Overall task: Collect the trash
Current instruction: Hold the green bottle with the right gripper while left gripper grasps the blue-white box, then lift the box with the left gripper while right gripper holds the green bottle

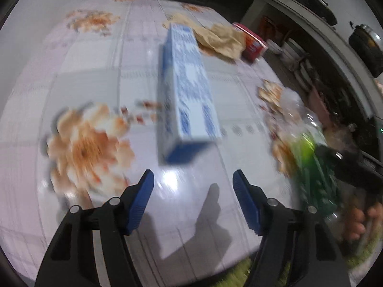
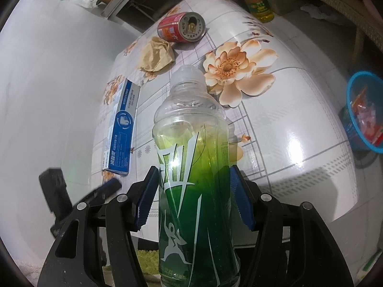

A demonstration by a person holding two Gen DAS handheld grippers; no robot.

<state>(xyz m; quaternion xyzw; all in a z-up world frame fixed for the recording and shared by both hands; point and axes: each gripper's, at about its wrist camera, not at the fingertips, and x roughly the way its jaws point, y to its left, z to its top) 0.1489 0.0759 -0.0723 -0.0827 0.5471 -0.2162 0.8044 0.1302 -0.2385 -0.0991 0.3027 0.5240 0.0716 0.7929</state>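
Observation:
My right gripper (image 2: pixel 194 177) is shut on a clear plastic bottle with a green label (image 2: pixel 191 148), held above the near edge of the table. The bottle shows blurred at the right of the left wrist view (image 1: pixel 308 148). My left gripper (image 1: pixel 193 179) is open and empty, just short of a long blue-and-white box (image 1: pixel 189 91) lying on the table; the box also shows in the right wrist view (image 2: pixel 123 129). A crumpled brown paper (image 2: pixel 156 53) and a red can on its side (image 2: pixel 182 27) lie at the far end; both also show in the left wrist view, paper (image 1: pixel 220 39) and can (image 1: pixel 252 45).
The table carries a glossy floral cloth (image 2: pixel 299 119). A blue basket with wrappers (image 2: pixel 366 110) sits on the floor to the right. An oil bottle (image 2: pixel 258 4) stands beyond the table. A green mat (image 2: pixel 148 256) lies under the near edge.

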